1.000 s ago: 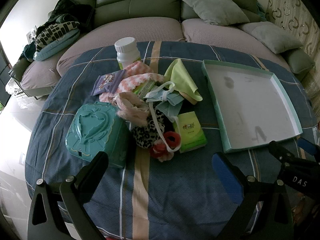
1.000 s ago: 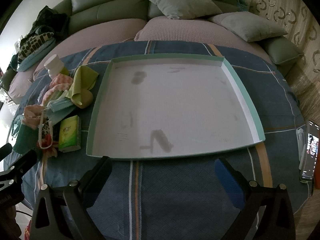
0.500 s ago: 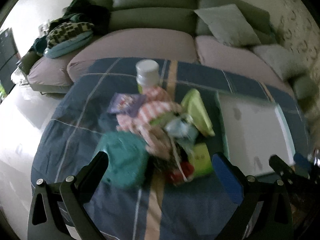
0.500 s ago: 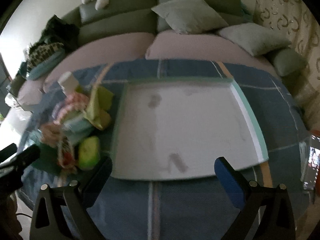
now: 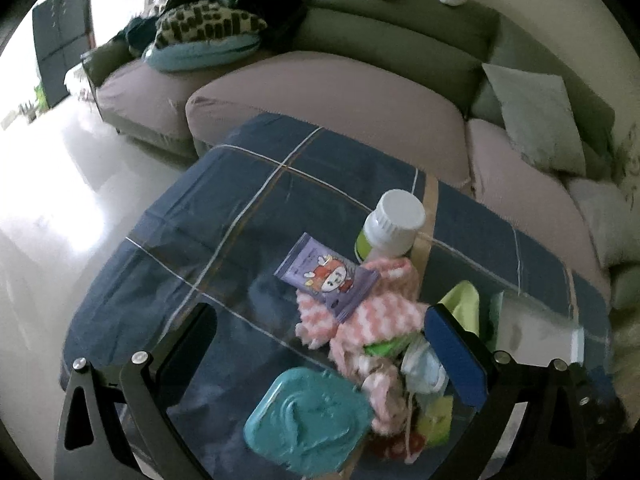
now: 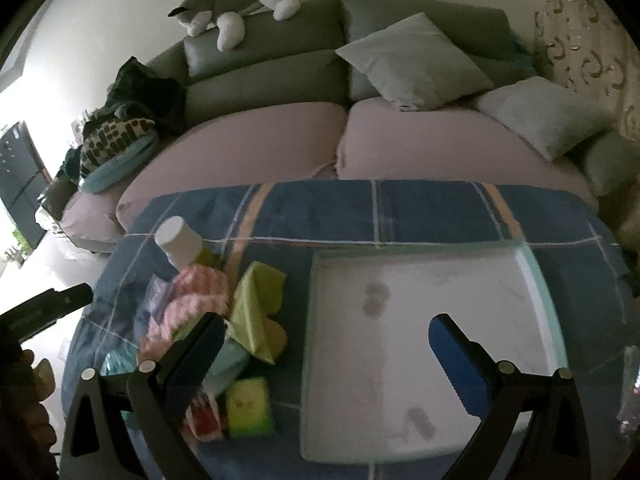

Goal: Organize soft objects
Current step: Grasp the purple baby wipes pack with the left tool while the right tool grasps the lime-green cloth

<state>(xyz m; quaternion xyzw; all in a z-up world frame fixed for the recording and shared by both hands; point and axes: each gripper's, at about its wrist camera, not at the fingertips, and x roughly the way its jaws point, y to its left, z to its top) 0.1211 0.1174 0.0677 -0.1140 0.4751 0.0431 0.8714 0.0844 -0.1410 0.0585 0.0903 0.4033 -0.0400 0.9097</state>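
Observation:
A heap of small things lies on the blue plaid cloth (image 5: 248, 208): a pink-and-white knitted cloth (image 5: 372, 312), a purple packet (image 5: 326, 278), a teal wipes box (image 5: 308, 420), a yellow-green cloth (image 6: 258, 304), face masks (image 5: 424, 368) and a green tissue pack (image 6: 250, 406). My left gripper (image 5: 320, 348) hovers open above the heap, holding nothing. My right gripper (image 6: 326, 344) is open and empty above the near left part of the white tray (image 6: 532, 276). The tray holds nothing.
A white-capped bottle (image 5: 390, 228) stands at the heap's far side. A sofa with pink seat cushions (image 6: 432, 140), grey pillows (image 6: 416, 60) and a plush animal (image 6: 236, 4) curves behind the table. Clothes (image 5: 208, 28) are piled at its left end. A hand (image 6: 28, 408) shows at far left.
Both grippers have risen and tilted up, so the sofa fills more of each view. The left view has swung to the left, the heap now low and right. Nothing was grasped.

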